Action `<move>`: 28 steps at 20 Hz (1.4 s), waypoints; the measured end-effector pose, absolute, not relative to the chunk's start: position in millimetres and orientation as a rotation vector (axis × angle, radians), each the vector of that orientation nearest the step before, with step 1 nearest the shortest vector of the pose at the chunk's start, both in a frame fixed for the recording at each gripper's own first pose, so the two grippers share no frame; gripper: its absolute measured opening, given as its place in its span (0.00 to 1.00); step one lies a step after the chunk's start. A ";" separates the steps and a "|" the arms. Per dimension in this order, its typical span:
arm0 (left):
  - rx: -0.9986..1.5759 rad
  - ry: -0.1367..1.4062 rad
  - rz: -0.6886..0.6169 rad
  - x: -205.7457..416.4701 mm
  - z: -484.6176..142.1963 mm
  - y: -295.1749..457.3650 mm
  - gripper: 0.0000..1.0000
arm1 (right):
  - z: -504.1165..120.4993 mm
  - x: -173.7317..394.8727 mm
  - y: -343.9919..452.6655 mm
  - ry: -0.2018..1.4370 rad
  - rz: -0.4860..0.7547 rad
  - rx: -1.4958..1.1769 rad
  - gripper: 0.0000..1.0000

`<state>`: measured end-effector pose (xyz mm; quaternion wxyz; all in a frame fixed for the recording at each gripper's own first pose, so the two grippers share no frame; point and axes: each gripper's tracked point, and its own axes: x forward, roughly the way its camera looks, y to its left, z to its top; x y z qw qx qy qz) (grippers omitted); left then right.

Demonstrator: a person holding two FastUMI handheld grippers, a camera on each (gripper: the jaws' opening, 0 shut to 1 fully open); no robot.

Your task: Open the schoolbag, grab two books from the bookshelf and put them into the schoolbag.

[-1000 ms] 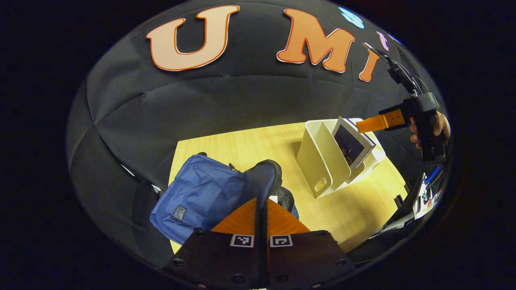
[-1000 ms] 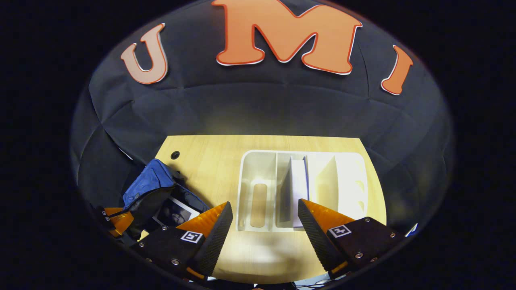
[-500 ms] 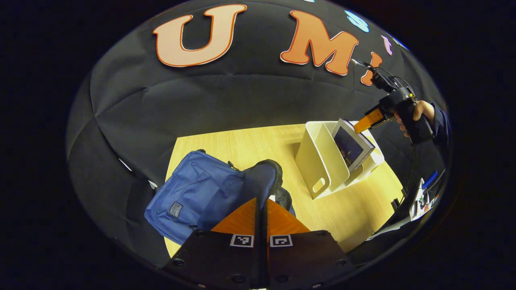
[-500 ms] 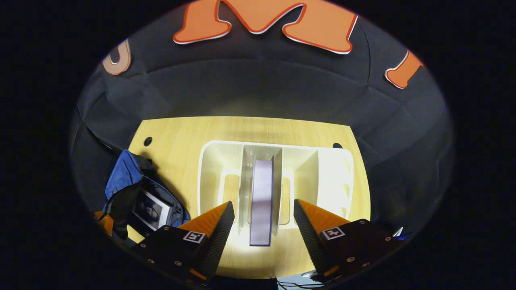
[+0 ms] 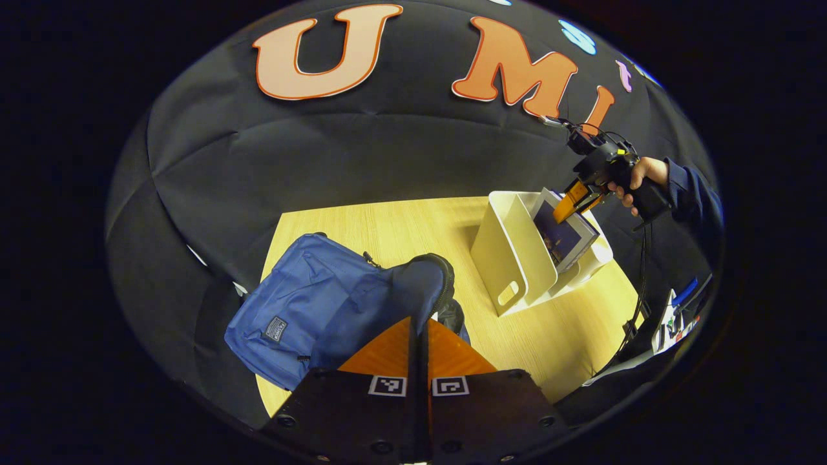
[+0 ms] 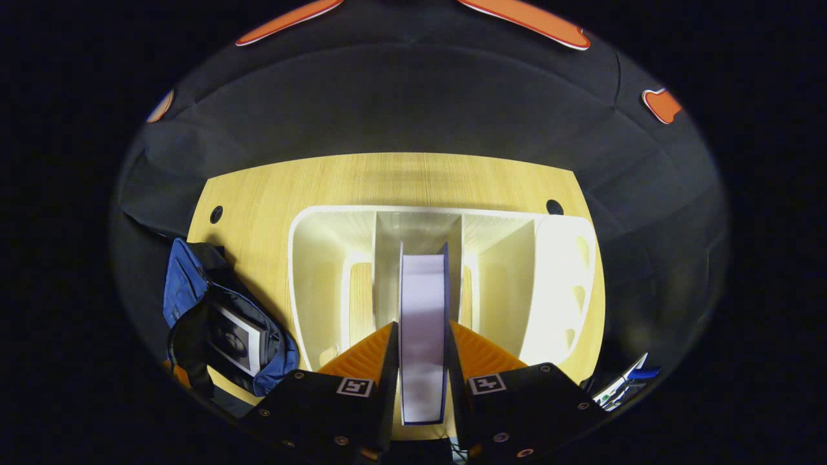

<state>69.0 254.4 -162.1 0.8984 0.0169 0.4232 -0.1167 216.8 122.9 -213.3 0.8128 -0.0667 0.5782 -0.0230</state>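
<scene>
This is looking like a staged recording booth rather than a lived-in room. A light wooden desk (image 6: pixel 387 177) with round cable holes is standing against a black quilted cloth wall (image 5: pixel 362 161), which is wrapping around behind and beside it. A white desktop bookshelf (image 6: pixel 562 271) and a blue schoolbag (image 5: pixel 303 310) are sitting on that desk, suggesting a mock study corner.

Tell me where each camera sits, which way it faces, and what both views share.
Left gripper view: rides the left tool, shut on the schoolbag flap, facing across the table; the right tool and a hand show far off.
Right gripper view: rides the right tool, looking down at the book it clamps in the bookshelf.
Shared: schoolbag, bookshelf, book, table.
</scene>
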 end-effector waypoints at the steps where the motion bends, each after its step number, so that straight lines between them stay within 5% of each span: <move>1: 0.033 0.878 -0.241 69.2 -162.5 254.3 0.01 | -213.8 215.8 123.5 1.244 -0.050 -0.140 0.36; 8: 0.037 0.876 -0.249 68.3 -163.4 253.3 0.01 | -195.0 199.7 121.8 1.295 -0.003 -0.122 0.28; 10: 0.036 0.874 -0.251 68.1 -163.8 253.1 0.01 | -178.8 195.7 115.9 1.295 0.002 -0.104 0.36; 11: 0.035 0.874 -0.252 68.3 -163.2 253.2 0.00 | -168.8 194.6 113.6 1.287 0.006 -0.095 0.28; 28: 0.056 0.865 -0.237 68.7 -158.4 255.6 0.00 | -30.0 146.0 142.4 1.094 0.200 0.003 0.28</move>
